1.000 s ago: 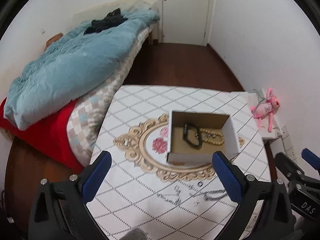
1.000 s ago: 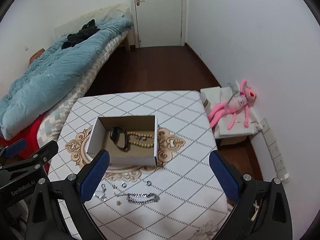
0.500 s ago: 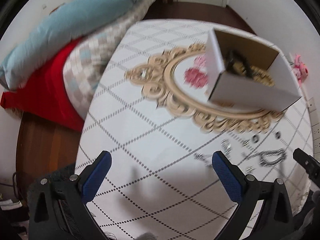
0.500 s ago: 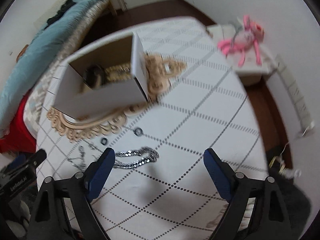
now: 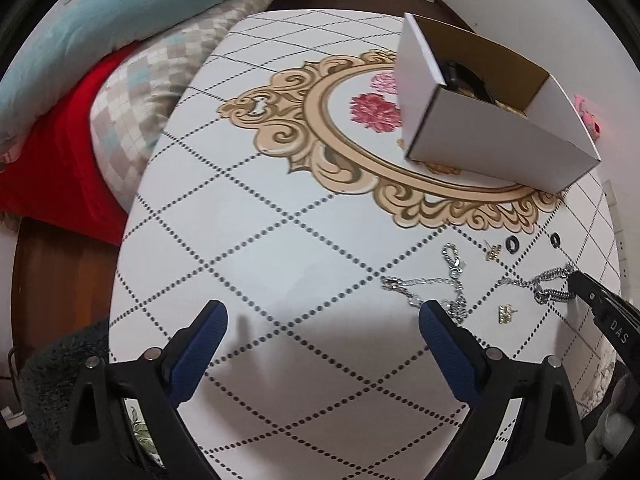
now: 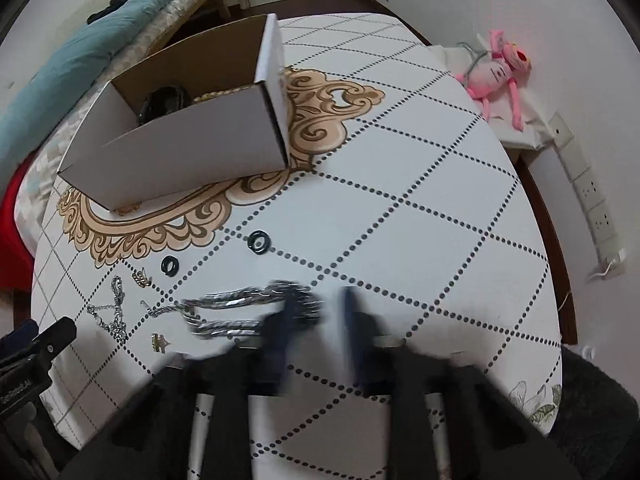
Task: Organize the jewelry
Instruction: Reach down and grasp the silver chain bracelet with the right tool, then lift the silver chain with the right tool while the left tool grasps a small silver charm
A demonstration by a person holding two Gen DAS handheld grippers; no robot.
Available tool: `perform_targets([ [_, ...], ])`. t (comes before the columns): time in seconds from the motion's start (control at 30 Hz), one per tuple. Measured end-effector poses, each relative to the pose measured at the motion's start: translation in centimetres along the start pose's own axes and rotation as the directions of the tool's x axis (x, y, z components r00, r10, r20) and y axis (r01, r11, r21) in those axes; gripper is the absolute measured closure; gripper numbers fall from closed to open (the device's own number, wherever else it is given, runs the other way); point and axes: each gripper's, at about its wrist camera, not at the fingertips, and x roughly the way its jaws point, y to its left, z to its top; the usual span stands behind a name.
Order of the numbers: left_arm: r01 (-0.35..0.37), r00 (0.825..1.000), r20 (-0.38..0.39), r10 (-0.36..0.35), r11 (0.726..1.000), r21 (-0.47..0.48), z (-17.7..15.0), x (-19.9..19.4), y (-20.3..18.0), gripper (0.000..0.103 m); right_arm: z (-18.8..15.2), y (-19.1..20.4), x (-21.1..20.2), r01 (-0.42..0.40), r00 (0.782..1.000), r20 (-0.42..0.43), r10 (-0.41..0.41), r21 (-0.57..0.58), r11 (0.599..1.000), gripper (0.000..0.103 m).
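An open white cardboard box [image 5: 496,136] [image 6: 180,160] stands on the patterned table and holds a black bracelet [image 6: 162,102] and a beige bead string. A thick silver chain bracelet [image 6: 244,312] [image 5: 550,288] lies near the front edge. My right gripper [image 6: 314,320] is blurred, its fingers close together around the chain's right end, still with a gap. My left gripper [image 5: 320,344] is open and empty low over bare tabletop, left of a thin silver chain [image 5: 440,284] [image 6: 112,312].
Two black rings [image 6: 259,242] [image 6: 170,266] and two small gold earrings [image 6: 158,342] [image 5: 506,314] lie by the chains. A bed with a teal duvet [image 5: 100,28] borders the table's left side. A pink plush toy [image 6: 496,72] lies off the right edge.
Both grippers have dropped from high above the table to just over it. The right gripper's fingers have narrowed sharply around the thick chain's end. The left gripper stays wide open.
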Motion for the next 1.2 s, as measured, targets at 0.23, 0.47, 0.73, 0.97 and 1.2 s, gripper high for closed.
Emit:
perform_targets([
  [0.23,0.054,0.998,-0.019,-0.054,0.998,0.023,0.3,0.6,-1.5,0.007,0.2,-2.2,-1.0,-0.014,1.000,0.016,0.013,0.055,0.998,0.098],
  [0.47,0.070,0.998,-0.014,-0.069,0.995,0.075,0.9,1.6,-3.1,0.038,0.5,-3.3,-0.9,-0.026,1.000,0.015,0.025,0.083,0.996,0.098],
  [0.73,0.123,0.992,-0.004,-0.124,0.982,0.140,0.5,1.2,-4.4,0.102,0.6,-3.0,-1.1,-0.036,0.999,0.021,0.034,0.080,0.996,0.098],
  [0.97,0.203,0.978,0.034,-0.206,0.976,0.078,-0.2,-1.6,-2.3,0.103,1.1,-2.4,-3.6,-0.096,0.993,0.071,0.090,0.078,0.992,0.098],
  [1.2,0.296,0.955,0.030,-0.296,0.955,0.024,1.1,-2.7,-2.0,0.097,2.0,-1.9,-6.1,-0.152,0.982,0.119,0.143,0.066,0.986,0.099],
])
